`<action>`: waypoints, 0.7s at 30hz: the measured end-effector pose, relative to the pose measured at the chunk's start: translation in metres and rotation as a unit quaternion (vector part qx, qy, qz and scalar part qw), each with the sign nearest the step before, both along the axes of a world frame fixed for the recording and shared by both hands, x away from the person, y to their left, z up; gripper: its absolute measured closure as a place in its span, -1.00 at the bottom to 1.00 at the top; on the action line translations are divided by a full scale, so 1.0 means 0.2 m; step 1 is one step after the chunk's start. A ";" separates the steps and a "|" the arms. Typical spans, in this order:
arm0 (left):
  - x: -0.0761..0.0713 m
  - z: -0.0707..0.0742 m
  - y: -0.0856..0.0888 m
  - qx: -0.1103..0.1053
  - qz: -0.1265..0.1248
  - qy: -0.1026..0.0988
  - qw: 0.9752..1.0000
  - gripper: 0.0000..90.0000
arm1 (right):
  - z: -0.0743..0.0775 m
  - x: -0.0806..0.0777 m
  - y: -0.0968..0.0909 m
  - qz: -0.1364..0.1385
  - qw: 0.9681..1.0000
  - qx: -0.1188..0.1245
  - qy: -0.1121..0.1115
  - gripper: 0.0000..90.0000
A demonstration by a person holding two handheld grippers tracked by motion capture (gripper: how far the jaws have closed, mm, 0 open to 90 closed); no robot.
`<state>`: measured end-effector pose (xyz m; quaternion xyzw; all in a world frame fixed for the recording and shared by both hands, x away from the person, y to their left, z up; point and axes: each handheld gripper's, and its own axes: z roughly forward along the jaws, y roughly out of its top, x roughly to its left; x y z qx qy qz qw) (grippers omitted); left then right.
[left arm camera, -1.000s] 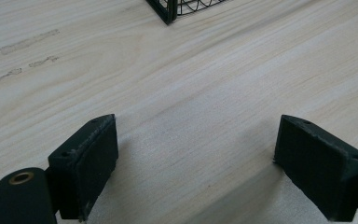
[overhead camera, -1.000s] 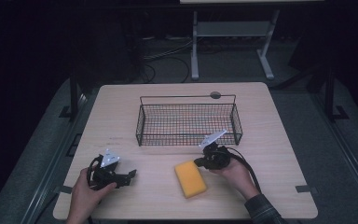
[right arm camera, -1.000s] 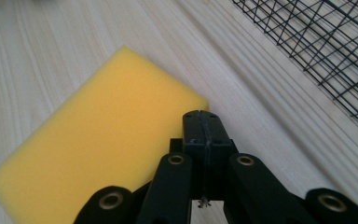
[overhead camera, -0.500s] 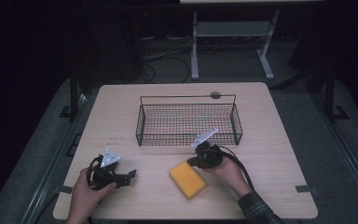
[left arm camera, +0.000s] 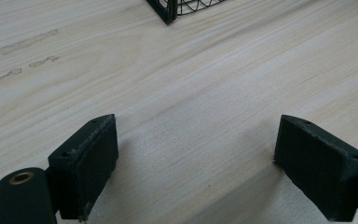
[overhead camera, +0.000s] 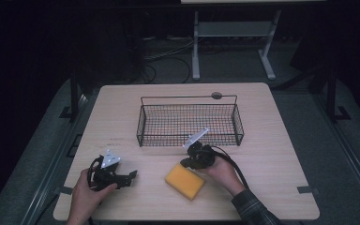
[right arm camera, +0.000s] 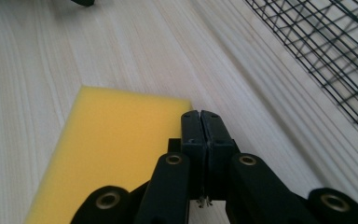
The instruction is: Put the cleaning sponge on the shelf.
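The yellow sponge (overhead camera: 185, 181) lay flat on the table (overhead camera: 272, 140), just in front of the wire basket (overhead camera: 190, 121), not yet gripped. Right gripper (right arm camera: 200, 122) sat over its corner, jaws pressed together on nothing. Left gripper (left arm camera: 196, 163) rested apart, jaws spread. Pickup and binning looked left to do.

Left gripper (left arm camera: 196, 154) jaws wide, right gripper (right arm camera: 200, 122) jaws together.

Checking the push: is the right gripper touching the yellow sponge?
Cannot tell: in the right gripper view the shut right gripper overlaps the yellow sponge's edge, hiding contact.
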<state>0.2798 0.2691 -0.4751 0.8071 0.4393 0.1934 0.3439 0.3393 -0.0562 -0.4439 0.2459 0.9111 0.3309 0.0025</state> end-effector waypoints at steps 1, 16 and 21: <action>0.00 0.00 0.00 0.000 0.000 0.000 1.000 -0.72 | 0.00 0.00 0.01 -0.003 1.000 0.002 0.002 0.93; 0.00 0.00 0.00 0.000 0.000 0.000 1.000 -0.72 | 0.04 0.00 -0.07 -0.042 0.999 -0.016 0.012 0.27; 0.00 0.00 0.00 0.000 0.000 0.000 1.000 -0.72 | 0.05 -0.01 -0.09 -0.060 0.998 -0.031 0.020 0.02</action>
